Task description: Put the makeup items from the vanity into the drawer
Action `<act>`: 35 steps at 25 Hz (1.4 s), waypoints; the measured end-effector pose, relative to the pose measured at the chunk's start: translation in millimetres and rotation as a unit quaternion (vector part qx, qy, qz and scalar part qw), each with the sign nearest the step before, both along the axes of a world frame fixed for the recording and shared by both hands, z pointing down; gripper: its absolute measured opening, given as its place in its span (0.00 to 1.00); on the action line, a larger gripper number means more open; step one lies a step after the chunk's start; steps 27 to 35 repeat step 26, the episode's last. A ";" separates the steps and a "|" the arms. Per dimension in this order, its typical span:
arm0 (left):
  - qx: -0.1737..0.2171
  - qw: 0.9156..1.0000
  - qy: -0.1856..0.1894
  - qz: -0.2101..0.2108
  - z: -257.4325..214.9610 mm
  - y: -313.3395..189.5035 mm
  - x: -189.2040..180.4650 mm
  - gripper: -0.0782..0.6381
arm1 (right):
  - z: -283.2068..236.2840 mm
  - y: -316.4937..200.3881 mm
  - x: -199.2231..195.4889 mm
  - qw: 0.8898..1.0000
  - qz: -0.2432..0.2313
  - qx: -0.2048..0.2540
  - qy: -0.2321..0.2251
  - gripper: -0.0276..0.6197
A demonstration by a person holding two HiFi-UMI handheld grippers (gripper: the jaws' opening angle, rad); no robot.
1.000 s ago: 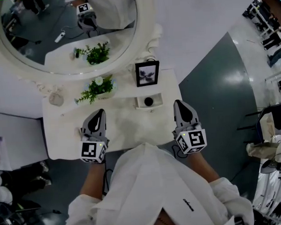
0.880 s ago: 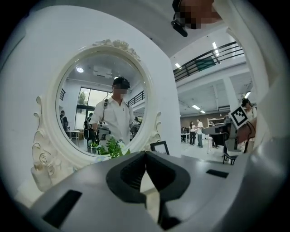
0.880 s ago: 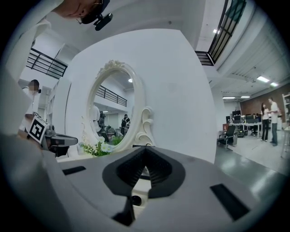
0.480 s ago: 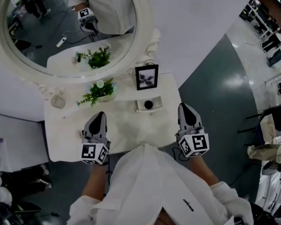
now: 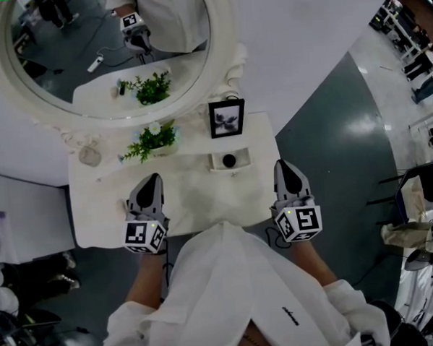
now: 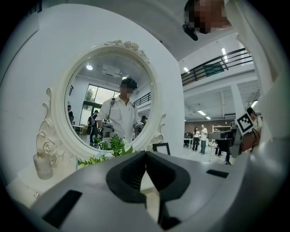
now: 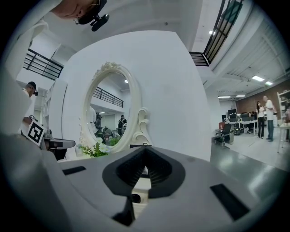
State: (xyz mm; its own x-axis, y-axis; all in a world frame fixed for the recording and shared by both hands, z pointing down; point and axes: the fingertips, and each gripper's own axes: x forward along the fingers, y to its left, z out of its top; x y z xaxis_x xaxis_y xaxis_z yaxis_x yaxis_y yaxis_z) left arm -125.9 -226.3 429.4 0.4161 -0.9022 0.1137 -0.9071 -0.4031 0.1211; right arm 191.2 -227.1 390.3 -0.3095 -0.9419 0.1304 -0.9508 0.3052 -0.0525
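Holding left tool [image 5: 153, 176] and right tool [image 5: 282, 165] pinched shut, both empty, above the counter's [image 5: 196, 197] near edge. Eyeing the small dark round item [image 5: 229, 159] sitting in the white tray [image 5: 242, 160] below the picture frame [image 5: 227, 118]: likely light, rigid and slick, so pinching across its sides.

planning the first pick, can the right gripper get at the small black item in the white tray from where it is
Probably yes: only bare vanity top lies between the right gripper and the small black item in its white tray. Its jaws are shut, so they must open first.
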 end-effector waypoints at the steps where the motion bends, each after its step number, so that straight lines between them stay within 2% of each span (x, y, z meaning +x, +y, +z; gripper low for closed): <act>1: -0.001 1.000 0.000 0.000 0.5 0.4 0.4 0.15 | 0.8 -0.1 -0.3 1.000 -0.001 -0.002 -0.001 0.07; 35: -0.012 1.000 0.003 0.020 7.8 -1.1 12.9 0.14 | 11.8 2.2 -2.1 1.000 -0.004 -0.019 0.014 0.07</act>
